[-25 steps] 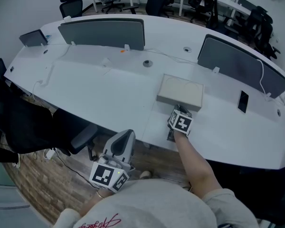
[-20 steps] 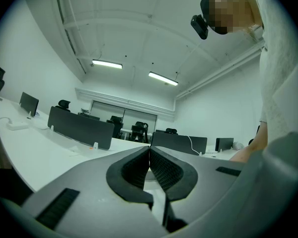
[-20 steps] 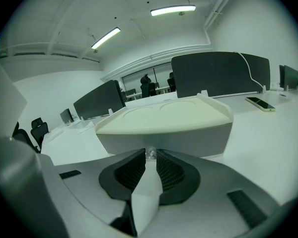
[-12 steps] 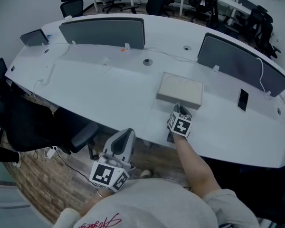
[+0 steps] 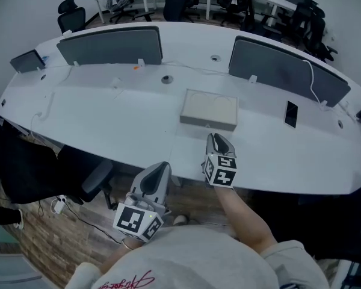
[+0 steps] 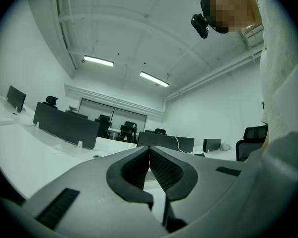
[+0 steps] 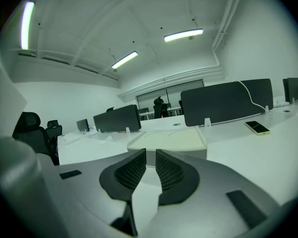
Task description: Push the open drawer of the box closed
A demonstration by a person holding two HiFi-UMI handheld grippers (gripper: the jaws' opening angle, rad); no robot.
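Hovering near the front of the box (image 5: 209,108) on the worktop (image 5: 108,110), the right tool (image 5: 217,138) shows a narrow gap between its jaws, which have just been closing slightly with nothing between them. The drawer looks flush. Off the worktop's near edge, the left tool (image 5: 160,166) has its jaws together, empty.

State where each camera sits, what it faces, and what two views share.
Head view: head-mounted, steeply down on desk, box, left gripper, right gripper, forearm.
Left gripper view: rides it, level across desk; jaws touching, torso right.
Right gripper view: rides it, toward box; jaws just closed further, narrowly apart, empty.
Shared: head and right gripper views show box, phone.
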